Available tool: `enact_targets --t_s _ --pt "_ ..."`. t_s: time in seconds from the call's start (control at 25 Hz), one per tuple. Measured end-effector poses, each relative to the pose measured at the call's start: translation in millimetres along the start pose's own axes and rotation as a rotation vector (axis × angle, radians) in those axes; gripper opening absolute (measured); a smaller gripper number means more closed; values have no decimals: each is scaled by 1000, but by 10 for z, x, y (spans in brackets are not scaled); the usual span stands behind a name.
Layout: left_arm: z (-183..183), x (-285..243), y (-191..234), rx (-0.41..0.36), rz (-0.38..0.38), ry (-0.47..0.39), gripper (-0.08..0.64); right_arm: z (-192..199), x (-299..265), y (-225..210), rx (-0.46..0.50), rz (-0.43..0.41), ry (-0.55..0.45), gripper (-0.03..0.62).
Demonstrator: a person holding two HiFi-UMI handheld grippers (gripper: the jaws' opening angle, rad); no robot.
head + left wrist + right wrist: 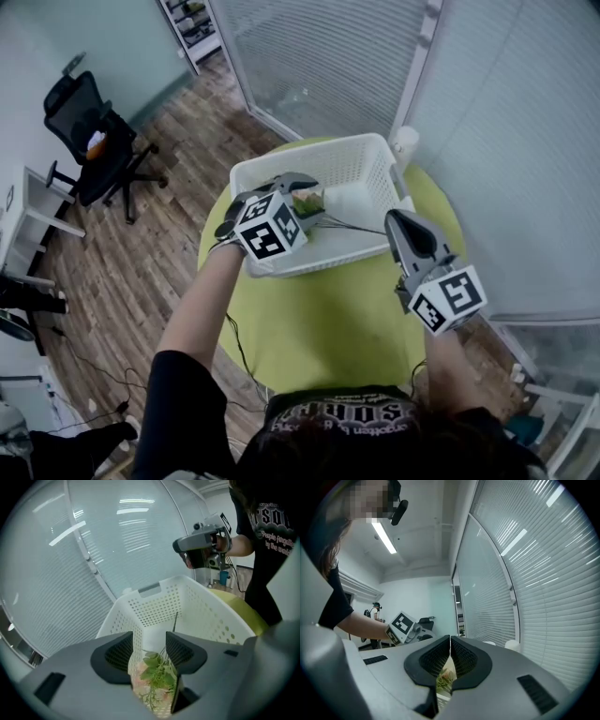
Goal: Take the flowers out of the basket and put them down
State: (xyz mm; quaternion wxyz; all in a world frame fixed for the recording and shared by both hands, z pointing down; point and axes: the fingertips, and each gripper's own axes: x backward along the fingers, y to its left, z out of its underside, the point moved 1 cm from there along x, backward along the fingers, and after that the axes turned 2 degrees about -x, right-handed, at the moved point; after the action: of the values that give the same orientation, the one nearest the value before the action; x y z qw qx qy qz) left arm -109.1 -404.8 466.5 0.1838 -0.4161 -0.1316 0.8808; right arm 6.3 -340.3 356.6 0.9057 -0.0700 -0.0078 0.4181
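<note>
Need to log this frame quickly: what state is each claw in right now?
Left claw: open, flowers between its jaws but not gripped.
Right claw: closed, nothing visibly held.

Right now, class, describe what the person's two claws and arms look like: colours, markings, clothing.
Both the left claw and right claw are grey moulded shells with black textured pads. Each carries a white cube printed with black square markers. The person wears a black short-sleeved T-shirt with pale lettering.
</note>
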Motion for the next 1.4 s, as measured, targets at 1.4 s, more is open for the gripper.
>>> enact_targets --t_s 1.4 --pt "979 -1300 -707 -229 358 400 285 302 81 -362 -60 60 68 29"
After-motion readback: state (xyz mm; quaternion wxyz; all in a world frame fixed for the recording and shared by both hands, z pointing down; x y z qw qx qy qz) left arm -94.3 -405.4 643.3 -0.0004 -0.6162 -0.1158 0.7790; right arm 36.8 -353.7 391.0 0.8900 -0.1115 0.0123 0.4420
